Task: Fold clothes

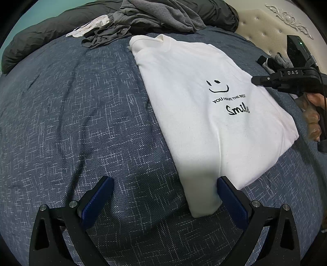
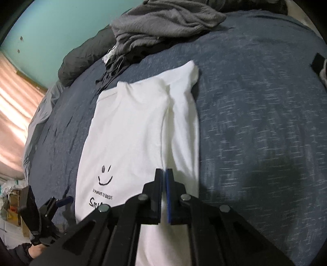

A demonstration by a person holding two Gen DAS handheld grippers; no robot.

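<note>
While our left gripper (image 1: 164,196) keeps its fingers wide at the white T-shirt's (image 1: 196,106) near corner, our right gripper (image 2: 164,184) fingers are pressed together above the shirt, holding nothing we can see.

White T-shirt (image 1: 204,106) lies partly folded on the blue bedspread (image 1: 81,122). Left gripper (image 1: 164,196) spread wide at the shirt's near corner. Right gripper (image 1: 255,79) over its right edge. Grey clothes (image 1: 155,16) piled at the far edge.
</note>
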